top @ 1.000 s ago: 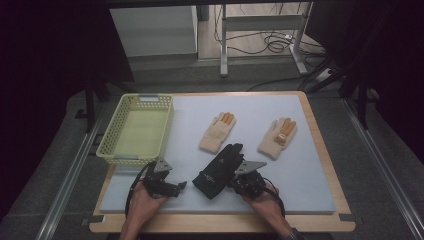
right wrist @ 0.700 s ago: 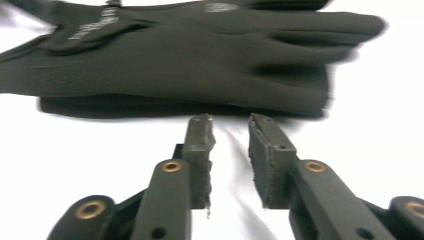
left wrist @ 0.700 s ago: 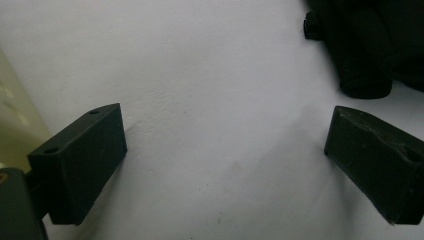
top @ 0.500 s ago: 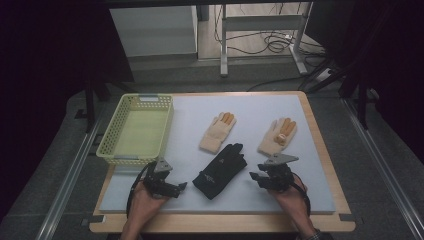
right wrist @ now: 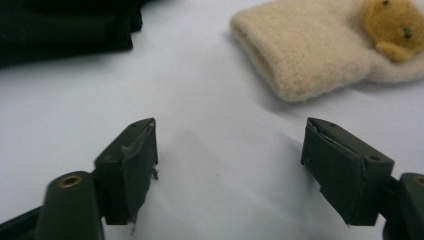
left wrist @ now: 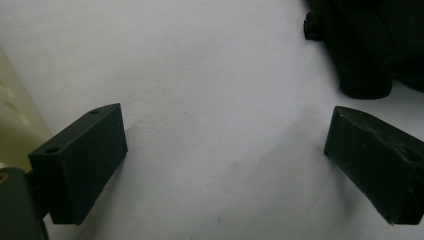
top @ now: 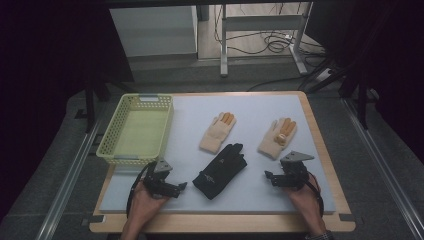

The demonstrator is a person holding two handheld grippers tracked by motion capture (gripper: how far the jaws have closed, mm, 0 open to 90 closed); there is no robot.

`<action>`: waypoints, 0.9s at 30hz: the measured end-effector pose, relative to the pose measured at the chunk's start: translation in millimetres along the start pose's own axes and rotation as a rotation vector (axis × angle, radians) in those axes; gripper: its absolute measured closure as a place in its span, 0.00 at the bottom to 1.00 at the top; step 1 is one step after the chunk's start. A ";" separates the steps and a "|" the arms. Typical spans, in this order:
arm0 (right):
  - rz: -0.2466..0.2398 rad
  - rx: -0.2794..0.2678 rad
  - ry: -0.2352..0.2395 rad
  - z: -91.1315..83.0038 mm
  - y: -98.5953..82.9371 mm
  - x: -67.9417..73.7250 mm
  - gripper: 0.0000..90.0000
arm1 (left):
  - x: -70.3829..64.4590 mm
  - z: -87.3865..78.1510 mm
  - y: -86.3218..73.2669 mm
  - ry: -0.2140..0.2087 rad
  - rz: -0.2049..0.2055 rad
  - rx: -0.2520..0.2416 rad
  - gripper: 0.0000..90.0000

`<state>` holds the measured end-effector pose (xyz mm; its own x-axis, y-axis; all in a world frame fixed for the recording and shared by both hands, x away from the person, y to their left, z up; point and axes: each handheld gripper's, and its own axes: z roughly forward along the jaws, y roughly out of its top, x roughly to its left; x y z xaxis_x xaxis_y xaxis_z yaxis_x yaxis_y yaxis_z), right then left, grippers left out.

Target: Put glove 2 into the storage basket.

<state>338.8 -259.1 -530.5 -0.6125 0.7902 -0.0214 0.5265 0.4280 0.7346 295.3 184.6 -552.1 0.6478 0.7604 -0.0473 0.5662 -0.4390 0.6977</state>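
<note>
High view: we see a flat black glove (top: 220, 170) low on the pale matte tabletop (top: 260, 195), between our left tongs (top: 176, 187) and right tongs (top: 270, 178), both spread apart and empty. Two fuzzy cream gloves (top: 218, 132) lie beyond; a perforated yellow basket (top: 111, 146) sits left.

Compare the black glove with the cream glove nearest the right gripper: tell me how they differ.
The black glove is plain and dark; the cream glove is pale with orange fingertips and a small bear figure on it. The black glove lies near the mat's front, between the two grippers; the cream glove lies farther back, just beyond the right gripper. Both lie flat on the mat, fingers pointing away from the person, untouched by either gripper.
</note>
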 end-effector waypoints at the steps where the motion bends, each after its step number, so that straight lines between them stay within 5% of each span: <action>1: -0.001 0.001 -0.002 0.1 0.0 0.2 0.24 | 0.0 -0.1 0.0 0.000 0.000 0.000 0.04; 8: -0.007 0.015 -0.040 2.2 0.3 2.4 0.16 | -1.8 -2.4 1.1 0.000 -0.005 0.012 0.05; 15: -0.008 0.013 -0.042 2.2 0.1 2.5 0.17 | -7.4 -12.3 9.7 -0.081 -0.047 -0.018 0.03; 23: -0.008 0.013 -0.043 2.1 0.0 2.6 0.16 | -22.8 -17.6 35.8 -0.137 -0.043 -0.040 0.00; 27: -0.008 0.012 -0.042 2.1 0.0 2.6 0.17 | -38.1 -14.5 54.8 -0.142 0.004 -0.017 0.00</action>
<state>338.4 -256.1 -532.0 -0.5912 0.8046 -0.0559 0.5294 0.4393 0.7258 294.3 138.5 -501.7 0.7160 0.6830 -0.1442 0.5556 -0.4325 0.7101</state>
